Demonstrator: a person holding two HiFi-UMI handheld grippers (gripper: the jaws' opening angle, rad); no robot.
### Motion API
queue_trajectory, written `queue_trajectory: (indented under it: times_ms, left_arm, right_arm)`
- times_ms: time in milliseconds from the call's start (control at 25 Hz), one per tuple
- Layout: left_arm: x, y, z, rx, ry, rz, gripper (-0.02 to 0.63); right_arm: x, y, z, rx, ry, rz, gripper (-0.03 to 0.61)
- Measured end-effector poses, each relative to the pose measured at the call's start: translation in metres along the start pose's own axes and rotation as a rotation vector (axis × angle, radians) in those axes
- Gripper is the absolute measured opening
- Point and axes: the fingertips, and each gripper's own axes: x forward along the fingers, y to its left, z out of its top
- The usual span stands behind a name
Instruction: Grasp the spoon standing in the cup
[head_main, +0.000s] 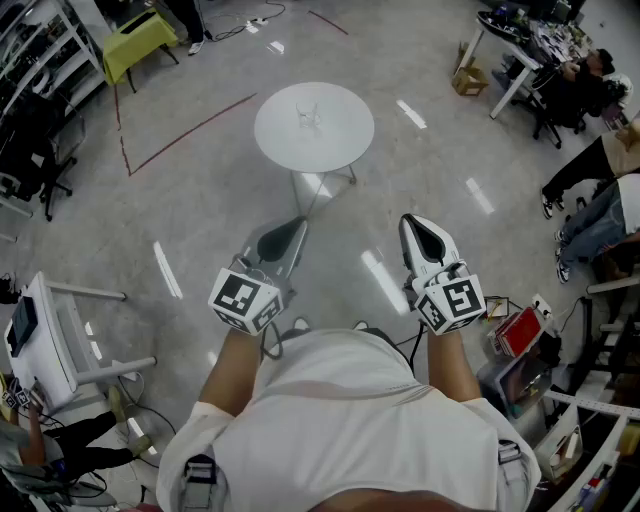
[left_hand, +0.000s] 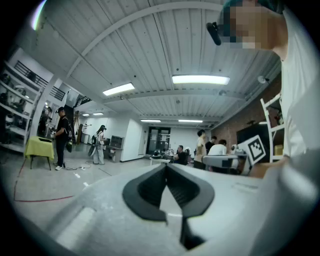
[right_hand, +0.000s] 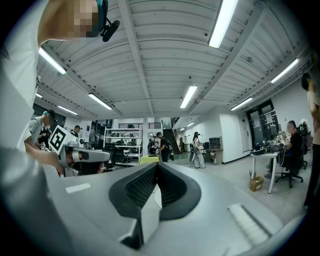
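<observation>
A small clear cup (head_main: 309, 115) stands near the middle of a round white table (head_main: 345, 140) some way ahead of me in the head view; the spoon in it is too small to make out. Both grippers are held close to my chest, well short of the table. My left gripper (head_main: 296, 224) has its jaws together with nothing between them, and its tips also meet in the left gripper view (left_hand: 166, 167). My right gripper (head_main: 411, 220) is likewise shut and empty (right_hand: 156, 165). Both gripper views look up toward the ceiling and the far room, so the cup is not in them.
Red tape lines (head_main: 190, 130) run across the grey floor left of the table. A yellow table (head_main: 138, 40) stands far left, a white cart (head_main: 45, 335) near left, a red box (head_main: 518, 330) near right. People sit at desks (head_main: 580, 85) to the right.
</observation>
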Motion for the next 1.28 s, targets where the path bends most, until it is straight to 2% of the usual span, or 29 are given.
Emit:
queue_trajectory:
  times_ms: [400,640,880,1280]
  left_arm:
    - [-0.008,0.010,-0.001,-0.006,0.004,0.004,0.002]
    - [-0.014,0.016,-0.005,-0.011,0.008,0.004,0.002]
    - [-0.017,0.024,-0.004,-0.019,0.005,-0.009,0.002]
    - [-0.041,0.067,-0.005,-0.036,-0.013,-0.021,0.002]
  right_arm:
    - [0.006,0.009,-0.005,0.003,0.038,0.006,0.006]
    - [0.011,0.007,-0.004,0.048,0.011,-0.014,0.006]
    - [0.019,0.012,-0.006,0.050,0.026,-0.025,0.006]
    - [0.052,0.039,-0.010,0.069,0.059,-0.060,0.006]
